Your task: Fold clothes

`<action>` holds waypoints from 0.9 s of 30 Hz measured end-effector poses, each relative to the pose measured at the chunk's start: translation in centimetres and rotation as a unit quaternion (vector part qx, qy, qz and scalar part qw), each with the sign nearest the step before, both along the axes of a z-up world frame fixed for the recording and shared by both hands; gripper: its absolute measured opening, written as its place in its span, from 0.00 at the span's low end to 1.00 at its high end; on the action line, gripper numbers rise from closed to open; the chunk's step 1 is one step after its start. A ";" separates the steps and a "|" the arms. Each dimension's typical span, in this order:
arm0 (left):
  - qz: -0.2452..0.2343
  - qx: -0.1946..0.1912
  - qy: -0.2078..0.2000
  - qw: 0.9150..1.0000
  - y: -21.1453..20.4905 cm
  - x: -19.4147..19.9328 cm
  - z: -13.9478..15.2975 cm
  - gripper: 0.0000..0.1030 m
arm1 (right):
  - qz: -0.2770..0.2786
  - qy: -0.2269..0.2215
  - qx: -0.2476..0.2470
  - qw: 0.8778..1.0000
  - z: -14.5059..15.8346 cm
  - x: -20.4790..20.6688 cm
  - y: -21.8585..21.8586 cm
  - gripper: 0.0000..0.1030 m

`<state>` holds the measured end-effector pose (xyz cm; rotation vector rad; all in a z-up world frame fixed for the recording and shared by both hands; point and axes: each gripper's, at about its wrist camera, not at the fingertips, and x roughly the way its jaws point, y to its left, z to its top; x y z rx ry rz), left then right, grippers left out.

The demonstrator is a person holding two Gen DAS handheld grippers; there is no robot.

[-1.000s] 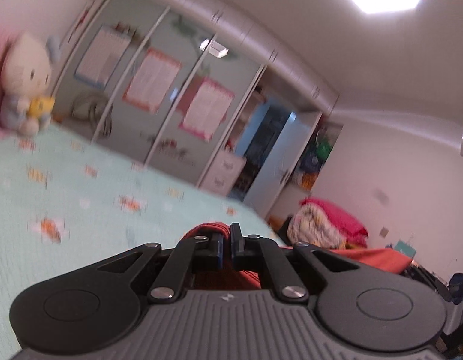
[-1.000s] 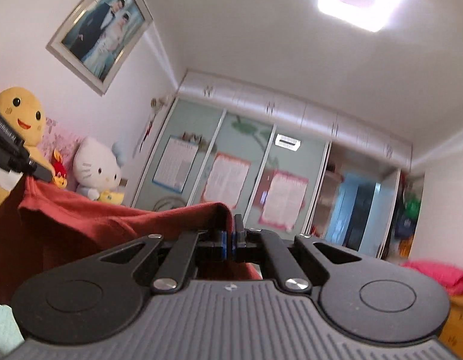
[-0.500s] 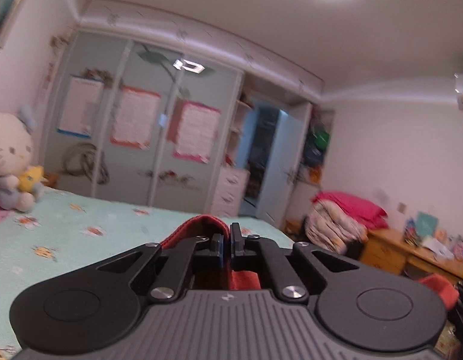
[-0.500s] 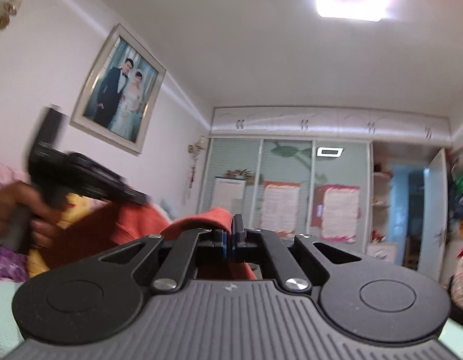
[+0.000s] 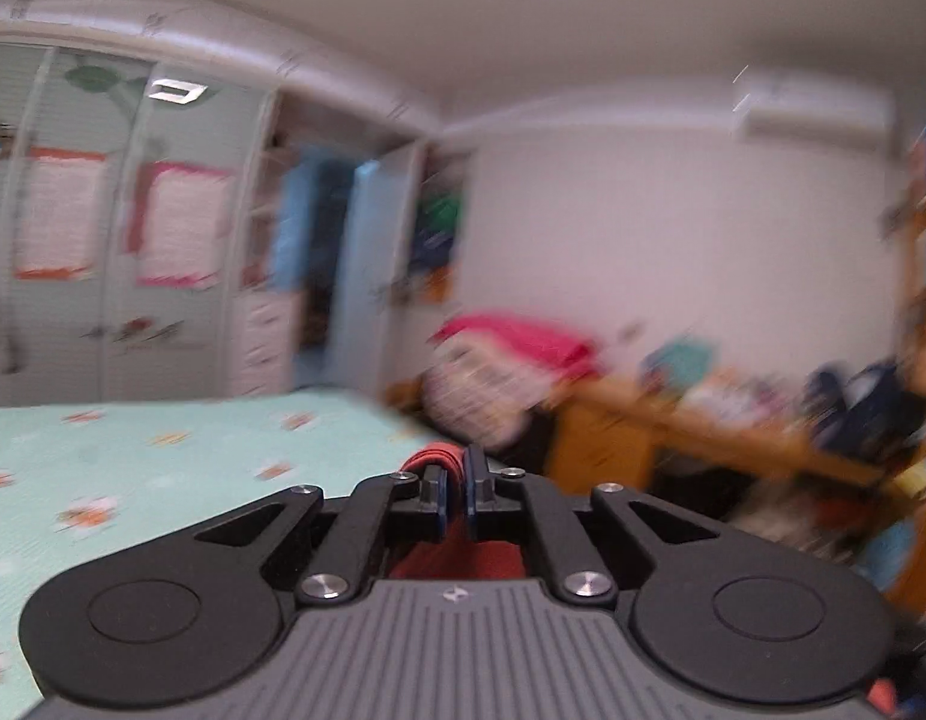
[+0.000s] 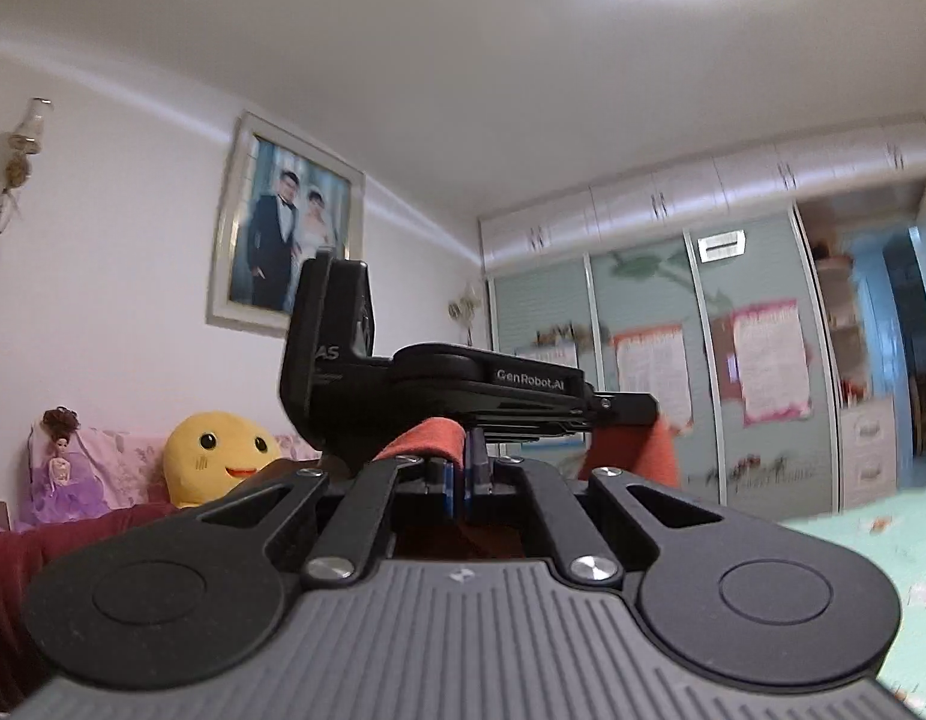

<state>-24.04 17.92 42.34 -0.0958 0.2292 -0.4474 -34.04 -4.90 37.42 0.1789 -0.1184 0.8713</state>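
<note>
We are mid-fold, lifting the red garment (image 6: 429, 438) above the mint bedspread (image 5: 162, 456): our right gripper (image 6: 459, 489) pinches a fold tightly, while the left gripper (image 5: 455, 495), just beyond it, has its narrow jaws opening with red cloth between them. Next, we judge, the released edge must land squarely on the bed.

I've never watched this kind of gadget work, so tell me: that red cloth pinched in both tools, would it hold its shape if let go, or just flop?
Probably flop. The red garment bends softly over the right gripper and sags toward the bed. It likely weighs little, since thin fingertip pinches carry it. With the left gripper's jaws opening around it, that edge may slip free.
</note>
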 end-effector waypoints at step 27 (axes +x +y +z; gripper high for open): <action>0.213 -0.058 0.145 0.964 7.4 -10.6 -27.7 0.78 | 0.175 0.419 -0.051 0.890 -20.0 11.4 15.4 0.01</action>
